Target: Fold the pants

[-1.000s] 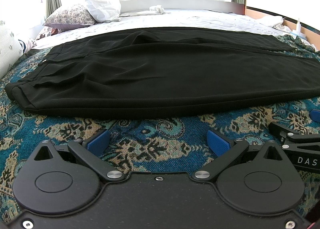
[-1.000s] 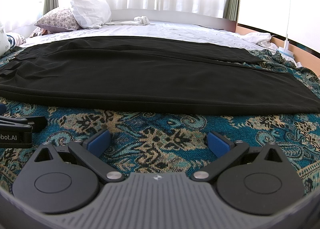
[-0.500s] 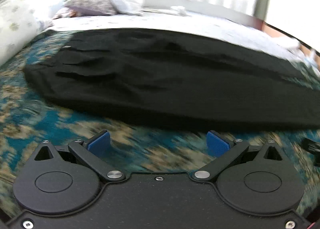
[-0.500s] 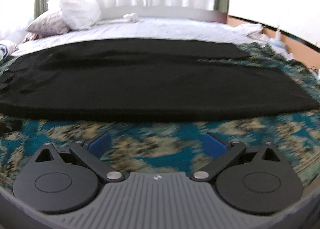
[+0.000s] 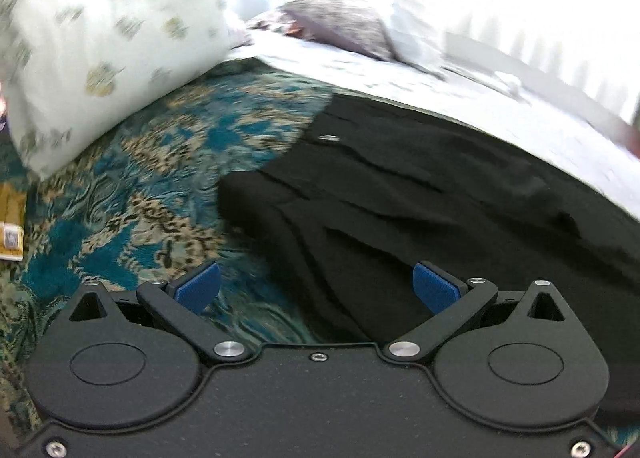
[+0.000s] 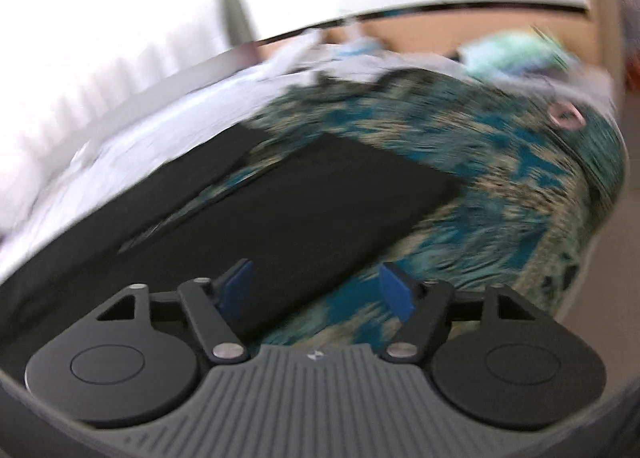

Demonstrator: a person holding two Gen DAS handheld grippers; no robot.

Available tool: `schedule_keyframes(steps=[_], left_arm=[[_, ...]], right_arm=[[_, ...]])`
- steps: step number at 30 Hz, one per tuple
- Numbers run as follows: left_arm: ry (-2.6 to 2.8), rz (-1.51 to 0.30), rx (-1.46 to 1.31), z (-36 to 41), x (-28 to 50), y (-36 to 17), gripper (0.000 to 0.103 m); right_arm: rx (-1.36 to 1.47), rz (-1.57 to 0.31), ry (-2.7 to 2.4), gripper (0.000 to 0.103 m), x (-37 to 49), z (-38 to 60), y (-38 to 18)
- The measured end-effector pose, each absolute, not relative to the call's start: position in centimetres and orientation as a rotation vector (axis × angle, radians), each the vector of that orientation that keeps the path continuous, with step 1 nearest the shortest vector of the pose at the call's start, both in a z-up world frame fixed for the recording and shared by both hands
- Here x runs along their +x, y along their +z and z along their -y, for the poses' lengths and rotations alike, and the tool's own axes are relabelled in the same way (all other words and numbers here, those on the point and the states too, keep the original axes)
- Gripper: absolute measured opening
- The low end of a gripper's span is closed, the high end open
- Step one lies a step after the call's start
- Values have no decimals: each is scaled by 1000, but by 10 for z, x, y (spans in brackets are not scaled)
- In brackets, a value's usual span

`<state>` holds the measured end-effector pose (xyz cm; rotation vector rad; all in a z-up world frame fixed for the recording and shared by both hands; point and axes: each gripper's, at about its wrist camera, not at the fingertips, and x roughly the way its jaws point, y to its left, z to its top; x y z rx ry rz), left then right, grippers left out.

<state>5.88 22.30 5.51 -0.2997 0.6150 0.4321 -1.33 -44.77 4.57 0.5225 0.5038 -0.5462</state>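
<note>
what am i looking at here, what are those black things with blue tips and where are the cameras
These are two hand-held grippers, one in each of a person's hands, each with a fisheye camera looking forward along its blue-padded jaws. The left view shows the left gripper with jaws wide open at the waist end of the black pants. The right view shows the right gripper, also open, at the leg end of the pants. The pants lie on a teal patterned bedspread, with a white spotted pillow nearby. Nothing is held. Both pictures are blurred.
</note>
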Motion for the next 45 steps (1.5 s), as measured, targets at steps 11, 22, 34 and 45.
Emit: schedule_keyframes(steps=[11, 22, 34, 45], left_arm=[[530, -654, -356, -256, 86, 32, 103], [584, -662, -297, -252, 110, 19, 103], [532, -674, -328, -264, 118, 23, 99], [501, -592, -324, -261, 113, 29, 40]], right_arm=[[635, -495, -625, 62, -4, 506, 22], [547, -536, -653, 59, 27, 519, 19], [432, -585, -632, 48, 45, 514, 22], [423, -580, -670, 11, 55, 513, 23]])
